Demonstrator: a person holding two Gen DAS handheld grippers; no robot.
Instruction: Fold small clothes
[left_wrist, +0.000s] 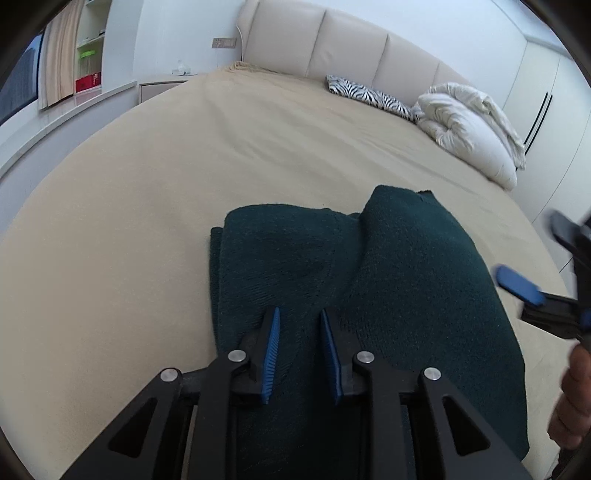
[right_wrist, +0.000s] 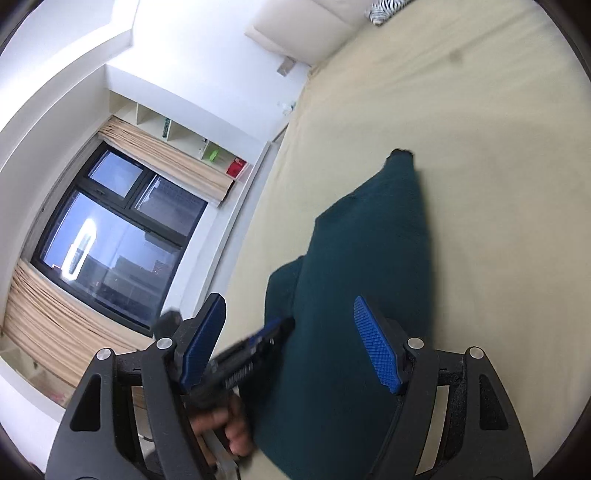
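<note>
Green sweater (left_wrist: 369, 295) half folded on the bed (left_wrist: 147, 184)
Left gripper (left_wrist: 300, 314) jaws slightly apart, right gripper (right_wrist: 291, 339) jaws wide, both holding nothing.

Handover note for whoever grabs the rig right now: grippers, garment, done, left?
Left gripper: open, fingers apart over the dark green garment, nothing pinched.
Right gripper: open wide and empty, off the garment's right edge.
Garment lies on the beige bed, partly folded: one flap is laid over the other, lumpy, edges not squared.
Left to do: flatten it, square the edges, make any last fold.
</note>
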